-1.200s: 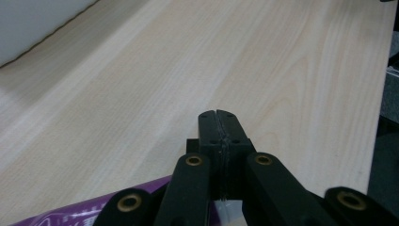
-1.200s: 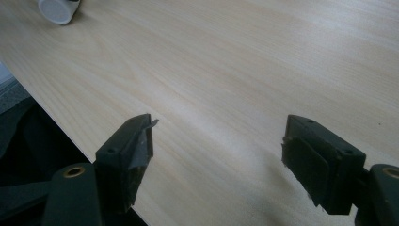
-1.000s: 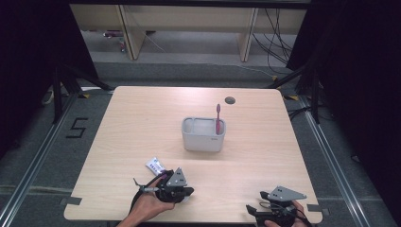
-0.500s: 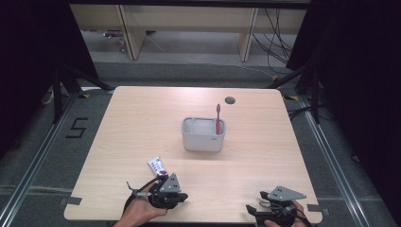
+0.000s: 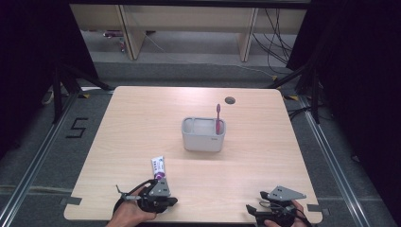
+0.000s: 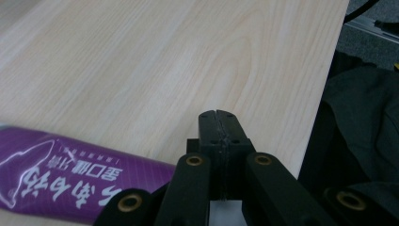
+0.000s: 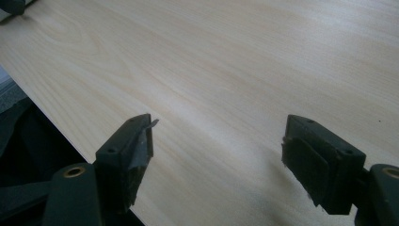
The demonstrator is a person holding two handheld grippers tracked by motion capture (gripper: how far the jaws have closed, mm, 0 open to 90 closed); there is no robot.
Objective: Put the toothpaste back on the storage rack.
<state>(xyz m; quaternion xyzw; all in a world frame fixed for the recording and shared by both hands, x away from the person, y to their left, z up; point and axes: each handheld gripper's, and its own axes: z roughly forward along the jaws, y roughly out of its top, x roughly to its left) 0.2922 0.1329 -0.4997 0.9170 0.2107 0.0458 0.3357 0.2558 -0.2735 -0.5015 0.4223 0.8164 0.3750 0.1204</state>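
Note:
A purple and white toothpaste tube (image 5: pixel 158 167) lies flat on the wooden table (image 5: pixel 142 123) near the front left; its purple end (image 6: pixel 70 174) shows at the left of the left gripper view. Just in front of the tube, by the table's front edge, my left gripper (image 5: pixel 171 202) (image 6: pixel 218 116) is shut with nothing between its jaws. Over the front right corner my right gripper (image 5: pixel 250 210) (image 7: pixel 216 136) is open and holds nothing. A grey holder (image 5: pixel 203 135) stands mid-table with a pink toothbrush (image 5: pixel 218 118) upright in its right compartment.
A small round dark hole (image 5: pixel 230 100) is set into the table near its far edge. The table's front edge (image 6: pixel 320 108) runs close beside the left gripper's jaws. Shelving and cables are on the floor beyond the table.
My left gripper has drawn back from beside the toothpaste tube toward the table's front edge. The tube stays on the table. The right gripper has not moved.

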